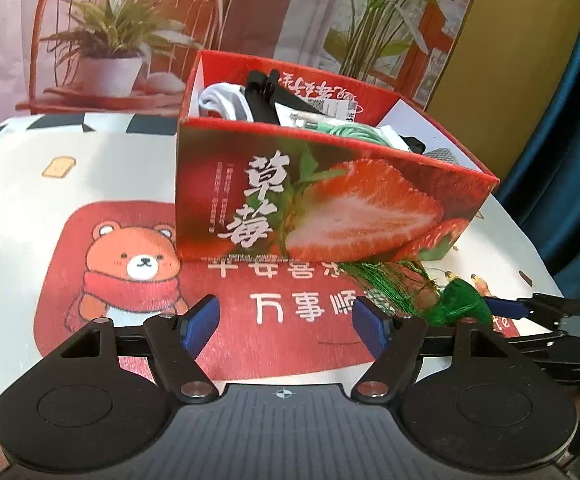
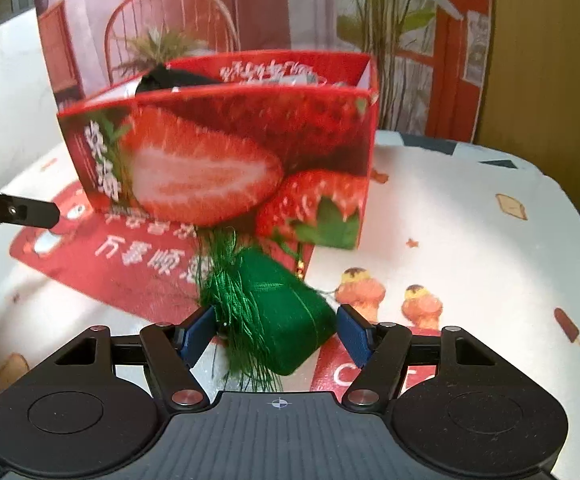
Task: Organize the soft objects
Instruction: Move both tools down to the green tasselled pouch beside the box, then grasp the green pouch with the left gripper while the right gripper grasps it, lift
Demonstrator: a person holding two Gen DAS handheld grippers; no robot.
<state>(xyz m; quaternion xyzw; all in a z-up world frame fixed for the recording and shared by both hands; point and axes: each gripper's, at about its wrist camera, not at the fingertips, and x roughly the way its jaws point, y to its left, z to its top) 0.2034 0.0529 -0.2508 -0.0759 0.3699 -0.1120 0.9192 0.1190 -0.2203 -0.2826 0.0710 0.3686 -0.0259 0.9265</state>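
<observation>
A red strawberry-print box [image 1: 322,200] stands on the table and holds a white cloth [image 1: 226,102], a black item [image 1: 264,96] and a green cord bundle [image 1: 354,132]. The box also shows in the right wrist view [image 2: 226,152]. A green silk pouch with a tassel [image 2: 278,316] lies on the cloth in front of the box, between the fingers of my right gripper [image 2: 276,334], which is open around it. The pouch shows in the left wrist view [image 1: 454,304] at the right. My left gripper [image 1: 286,326] is open and empty in front of the box.
The table has a white cloth [image 1: 30,208] with a red bear print [image 1: 130,272]. A printed backdrop [image 1: 130,32] with plants and a chair stands behind the box. A blue curtain [image 1: 570,120] hangs at the right. My left gripper's finger [image 2: 14,210] shows at the left of the right wrist view.
</observation>
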